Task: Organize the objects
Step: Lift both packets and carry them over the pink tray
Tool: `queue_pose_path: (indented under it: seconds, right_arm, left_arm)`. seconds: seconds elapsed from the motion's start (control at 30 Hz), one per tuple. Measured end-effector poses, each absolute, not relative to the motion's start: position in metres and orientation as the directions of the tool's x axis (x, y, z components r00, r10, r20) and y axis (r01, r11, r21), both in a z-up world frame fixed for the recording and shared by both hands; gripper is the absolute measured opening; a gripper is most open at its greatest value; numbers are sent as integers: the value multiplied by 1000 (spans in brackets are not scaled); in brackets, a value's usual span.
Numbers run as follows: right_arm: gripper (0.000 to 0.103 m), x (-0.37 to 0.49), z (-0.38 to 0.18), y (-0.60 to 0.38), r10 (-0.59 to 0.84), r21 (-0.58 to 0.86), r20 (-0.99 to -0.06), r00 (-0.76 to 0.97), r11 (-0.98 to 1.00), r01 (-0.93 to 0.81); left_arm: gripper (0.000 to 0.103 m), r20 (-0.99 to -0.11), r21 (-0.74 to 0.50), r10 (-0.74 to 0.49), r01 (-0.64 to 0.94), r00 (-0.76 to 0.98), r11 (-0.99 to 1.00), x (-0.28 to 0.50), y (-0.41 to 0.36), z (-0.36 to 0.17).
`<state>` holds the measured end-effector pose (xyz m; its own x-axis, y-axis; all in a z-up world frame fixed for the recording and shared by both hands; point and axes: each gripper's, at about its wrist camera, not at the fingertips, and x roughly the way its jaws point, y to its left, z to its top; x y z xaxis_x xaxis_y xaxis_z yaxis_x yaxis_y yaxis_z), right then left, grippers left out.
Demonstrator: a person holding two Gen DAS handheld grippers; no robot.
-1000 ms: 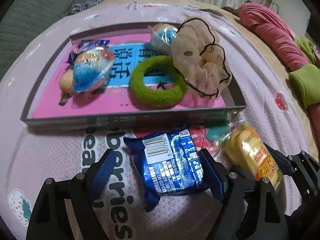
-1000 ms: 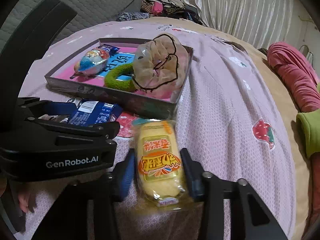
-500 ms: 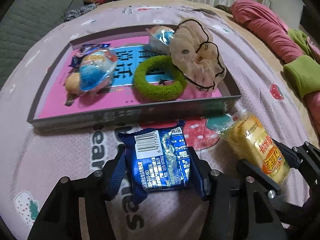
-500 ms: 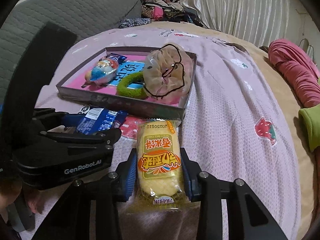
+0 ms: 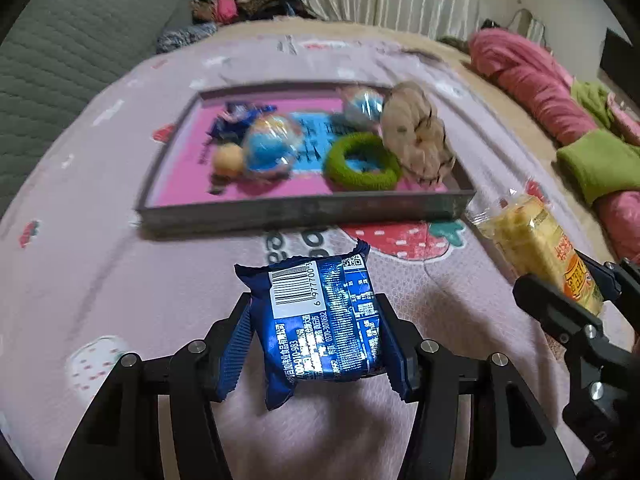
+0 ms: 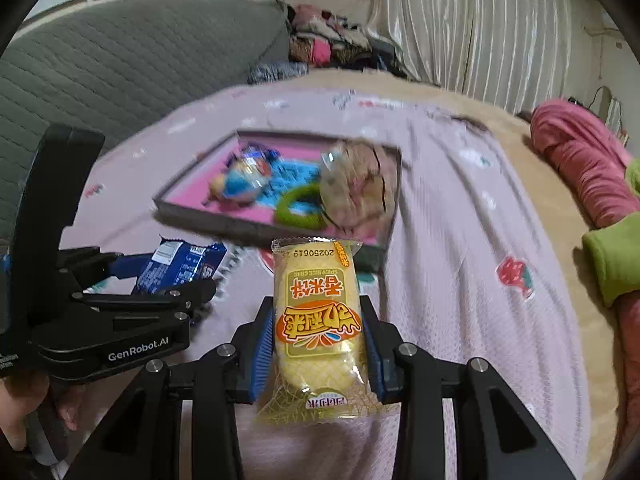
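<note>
Packets first: I hold a blue snack packet (image 5: 320, 320) in the left gripper (image 5: 316, 344), pads pressed on its two side edges, and a yellow rice-cracker packet (image 6: 318, 320) in the right gripper (image 6: 316, 344), clamped across its lower half. Both hang clear above the bedspread (image 6: 460, 280), near the tray (image 5: 304, 210). I judge both light, with slick, crinkly film that can slide; the contents are probably brittle, so I grip the flat sides only firmly enough to hold. The tray lies farther off, already holding a green ring (image 5: 362, 166), a beige scrunchie (image 5: 418, 138) at far right and wrapped toys (image 5: 272, 146) at left. The surface is a soft pink quilt with strawberry prints, so items may tilt. Beyond it are a grey headboard (image 6: 120, 60), curtains and piled clothes.
</note>
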<state>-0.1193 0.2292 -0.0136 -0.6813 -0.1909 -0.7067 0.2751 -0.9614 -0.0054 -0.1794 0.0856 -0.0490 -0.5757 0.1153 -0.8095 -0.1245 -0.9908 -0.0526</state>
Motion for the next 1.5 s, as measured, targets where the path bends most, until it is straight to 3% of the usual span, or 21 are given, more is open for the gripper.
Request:
queue_pose_path:
  seconds: [0.4,0.8,1.2,1.5]
  right_arm:
    - [40,-74,66,194,-220,-17,-595,-773,-958,285]
    - [40,-49,114,174,-224,-52,-530,-818,-954,295]
    - [40,-87,148,172,-212,-63,-487,-847,-959,277]
    - [40,-151,124,177,-205,-42,-508,-837,-964,261]
  left_arm:
    - [60,-688,-21,87,-100,-720,-995,-117,46,38]
    - [60,-613,-34,91,-89,-784,-995,-87,16,93]
    - [60,-562,-28,77,-75,-823,-997,-123,-5,125]
    - [60,-565,-15,85,-93,-821,-996,-192,-2,99]
